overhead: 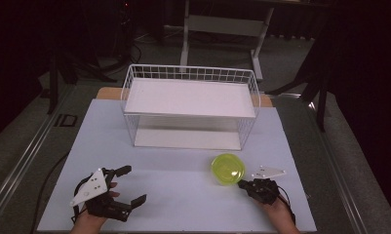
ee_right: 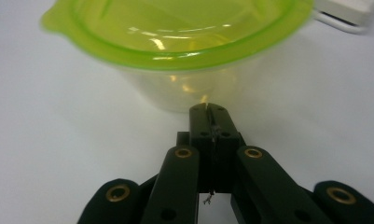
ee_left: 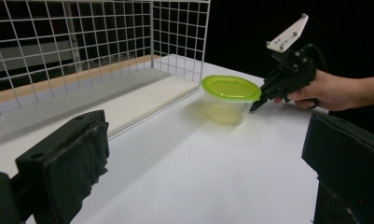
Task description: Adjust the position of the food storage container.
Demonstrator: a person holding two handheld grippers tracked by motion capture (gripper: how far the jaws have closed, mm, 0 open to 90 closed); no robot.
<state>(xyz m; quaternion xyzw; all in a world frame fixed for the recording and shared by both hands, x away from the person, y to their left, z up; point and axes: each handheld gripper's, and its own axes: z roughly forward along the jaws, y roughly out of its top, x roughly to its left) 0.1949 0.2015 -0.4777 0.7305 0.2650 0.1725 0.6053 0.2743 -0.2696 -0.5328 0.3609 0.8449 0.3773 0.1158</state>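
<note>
Green-lidded tub (overhead: 228, 168) sits on the white table (overhead: 183, 195) in front of the wire basket (overhead: 190, 105), and the right gripper (overhead: 244, 185), jaws pinched shut on nothing, noses up to it, so I think it must open before grabbing, while the left gripper (overhead: 129, 185) waits wide open.

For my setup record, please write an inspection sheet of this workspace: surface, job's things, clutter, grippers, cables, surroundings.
Surface: white tabletop, bare in front.
Job's things: green-lidded plastic container, lid on, upright; white wire basket behind it.
Clutter: nothing seen.
Grippers: right gripper shut, tips at the container's side, contact unclear; left gripper open, holding nothing.
Cables: black cable on the floor at left.
Surroundings: dark room, white table frame behind.
</note>
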